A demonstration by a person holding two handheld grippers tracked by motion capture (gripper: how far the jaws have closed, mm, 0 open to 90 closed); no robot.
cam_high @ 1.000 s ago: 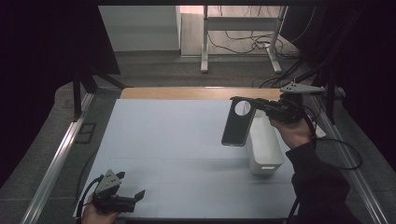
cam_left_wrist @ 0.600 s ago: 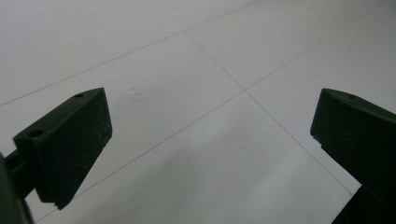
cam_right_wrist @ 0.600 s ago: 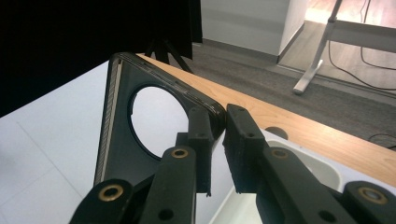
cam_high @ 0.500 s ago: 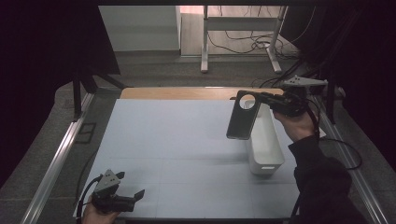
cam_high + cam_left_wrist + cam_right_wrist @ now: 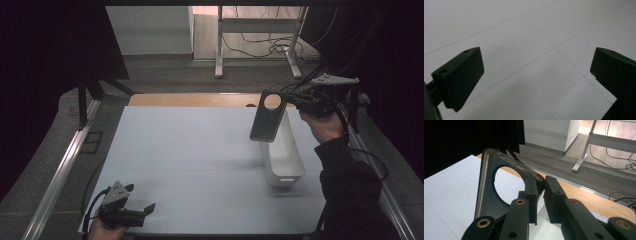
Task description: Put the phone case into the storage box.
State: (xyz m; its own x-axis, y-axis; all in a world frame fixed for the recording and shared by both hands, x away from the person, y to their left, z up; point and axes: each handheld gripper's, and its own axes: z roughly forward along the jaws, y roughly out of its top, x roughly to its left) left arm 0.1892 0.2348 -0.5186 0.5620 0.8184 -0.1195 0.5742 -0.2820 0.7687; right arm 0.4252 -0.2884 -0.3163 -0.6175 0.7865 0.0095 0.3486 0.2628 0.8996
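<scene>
My right gripper [image 5: 292, 101] is clenched on the top edge of the phone case [image 5: 268, 116] hanging over the white bin [image 5: 283, 172]; it seems light, thin and bendy, so I grip near the corner.

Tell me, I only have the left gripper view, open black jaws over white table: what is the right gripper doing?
Observer: The right gripper is shut on a dark phone case with a round cutout, held in the air.
Operator: Where exactly?
Observer: Above the far end of the narrow white plastic bin.
Operator: How is it gripped?
Observer: By one edge near the cutout, hanging downward.
</scene>
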